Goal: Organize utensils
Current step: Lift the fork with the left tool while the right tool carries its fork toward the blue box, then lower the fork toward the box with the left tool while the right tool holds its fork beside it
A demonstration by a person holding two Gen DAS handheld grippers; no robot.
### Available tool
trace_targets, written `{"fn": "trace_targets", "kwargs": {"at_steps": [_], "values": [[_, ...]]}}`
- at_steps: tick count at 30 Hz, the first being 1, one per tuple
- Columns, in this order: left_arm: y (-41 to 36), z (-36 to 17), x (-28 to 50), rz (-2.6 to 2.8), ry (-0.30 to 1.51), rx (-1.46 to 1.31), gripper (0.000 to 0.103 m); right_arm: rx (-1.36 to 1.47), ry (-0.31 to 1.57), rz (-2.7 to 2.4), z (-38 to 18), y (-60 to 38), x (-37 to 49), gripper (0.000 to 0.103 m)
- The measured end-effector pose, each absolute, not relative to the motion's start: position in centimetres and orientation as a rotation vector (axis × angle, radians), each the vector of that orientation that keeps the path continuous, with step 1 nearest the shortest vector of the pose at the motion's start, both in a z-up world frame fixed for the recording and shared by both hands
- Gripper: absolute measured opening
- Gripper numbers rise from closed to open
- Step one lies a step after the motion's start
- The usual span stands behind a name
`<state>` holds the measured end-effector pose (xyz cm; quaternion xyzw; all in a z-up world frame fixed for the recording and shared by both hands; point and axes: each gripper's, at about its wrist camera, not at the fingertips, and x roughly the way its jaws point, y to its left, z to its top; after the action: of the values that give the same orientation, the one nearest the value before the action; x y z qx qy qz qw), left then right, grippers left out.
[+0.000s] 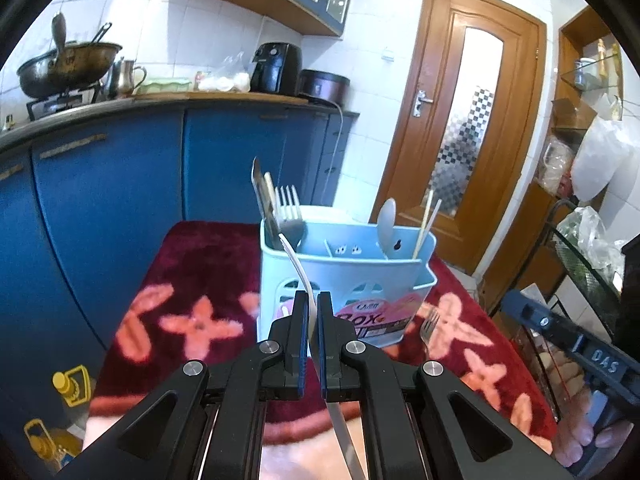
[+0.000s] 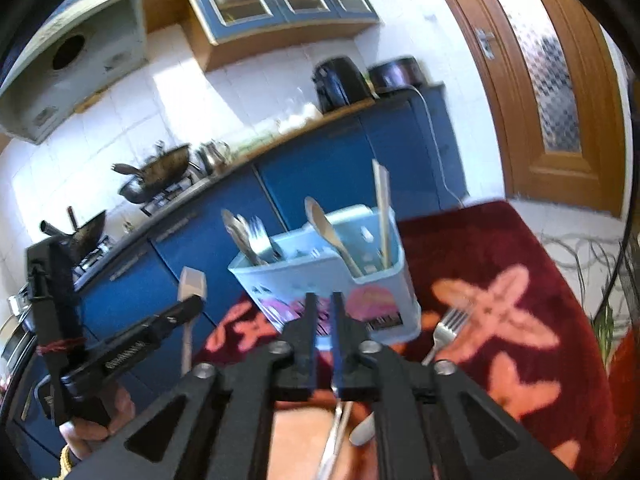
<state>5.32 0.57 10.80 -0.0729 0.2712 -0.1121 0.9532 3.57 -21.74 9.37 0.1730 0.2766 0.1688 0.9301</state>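
The left claw (image 1: pixel 313 312) pinches a thin, stiff, slippery steel utensil (image 1: pixel 298 266) mid-handle; the right claw (image 2: pixel 324 312), nearly closed, looks empty.

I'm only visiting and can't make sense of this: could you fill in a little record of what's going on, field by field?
Setting: kitchen table with a red flowered cloth
Holder: light blue utensil caddy, upright, with forks, spoons and chopsticks inside
Left tongs: closed on a flat metal utensil, its tip over the caddy's left compartment
Right tongs: nearly closed; whether they hold anything is unclear
Still loose: a fork lying beside the caddy
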Motion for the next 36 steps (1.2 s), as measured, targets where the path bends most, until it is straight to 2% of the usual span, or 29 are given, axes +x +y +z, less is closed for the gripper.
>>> {"fn": "trace_targets", "kwargs": {"at_steps": [2, 10, 16, 31, 33, 34, 35, 36], "values": [[0.7, 10.4, 5.4, -0.225, 0.563, -0.15, 0.004, 0.359, 0.601, 0.325, 8.5, -22.2, 4.1, 0.027], [0.8, 9.1, 5.7, -0.204, 0.584, -0.146, 0.004, 0.402, 0.809, 0.224, 3.6, -24.2, 7.7, 0.033], [0.8, 8.2, 6.0, -0.204, 0.603, -0.142, 0.004, 0.425, 0.872, 0.132, 0.4, -26.0, 10.4, 0.044], [0.9, 6.9, 7.6, -0.192, 0.632, -0.153, 0.004, 0.455, 0.874, 0.163, -2.3, -28.0, 15.9, 0.051], [0.9, 6.7, 7.8, -0.188, 0.638, -0.155, 0.004, 0.453, 0.87, 0.172, -2.4, -28.1, 15.9, 0.042], [0.8, 6.6, 7.9, -0.187, 0.64, -0.156, 0.004, 0.456, 0.871, 0.18, -2.4, -28.0, 15.9, 0.025], [0.8, 6.5, 8.0, -0.185, 0.643, -0.156, 0.004, 0.463, 0.869, 0.19, -2.4, -28.1, 15.8, 0.013], [0.7, 6.4, 8.0, -0.183, 0.645, -0.155, 0.004, 0.473, 0.86, 0.202, -2.4, -28.2, 15.6, 0.011]]}}
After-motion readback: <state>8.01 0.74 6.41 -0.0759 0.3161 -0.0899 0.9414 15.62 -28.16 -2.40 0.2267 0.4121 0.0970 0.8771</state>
